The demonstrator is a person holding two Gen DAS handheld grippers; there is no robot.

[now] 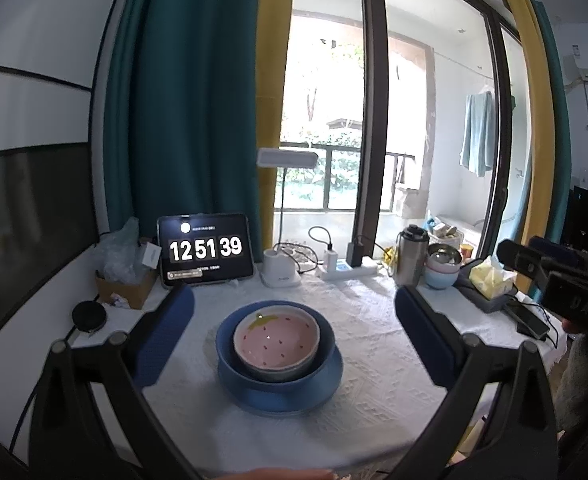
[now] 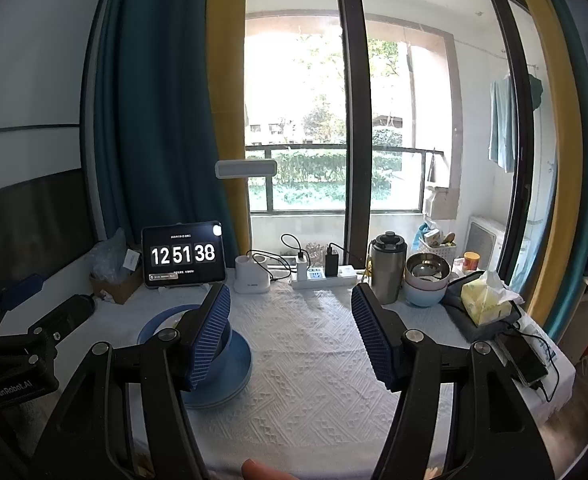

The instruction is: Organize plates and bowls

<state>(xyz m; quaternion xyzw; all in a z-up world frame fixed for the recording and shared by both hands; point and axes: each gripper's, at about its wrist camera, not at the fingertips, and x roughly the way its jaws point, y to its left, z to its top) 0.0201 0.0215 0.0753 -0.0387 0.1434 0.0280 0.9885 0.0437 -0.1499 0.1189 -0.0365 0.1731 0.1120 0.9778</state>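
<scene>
Both grippers hover wide open, holding nothing: the left gripper (image 1: 294,332) frames the pink bowl (image 1: 276,342) nested in a blue bowl (image 1: 274,376) on what looks like a plate. Right gripper (image 2: 292,332) faces bare tablecloth (image 2: 313,360) (stacked bowls (image 2: 425,284) at two o'clock). Stacking seems between steps; next needs reaching that far stack.

A lived-in home is showing itself here: teal and yellow curtains (image 2: 154,120) are hanging beside a glass balcony door (image 2: 301,120), laundry (image 1: 478,132) is drying outside, and a cloth-covered counter (image 2: 313,352) is carrying a desk lamp (image 2: 250,216), a thermos (image 2: 387,266) and tissues (image 2: 483,300) (everyday household clutter).
</scene>
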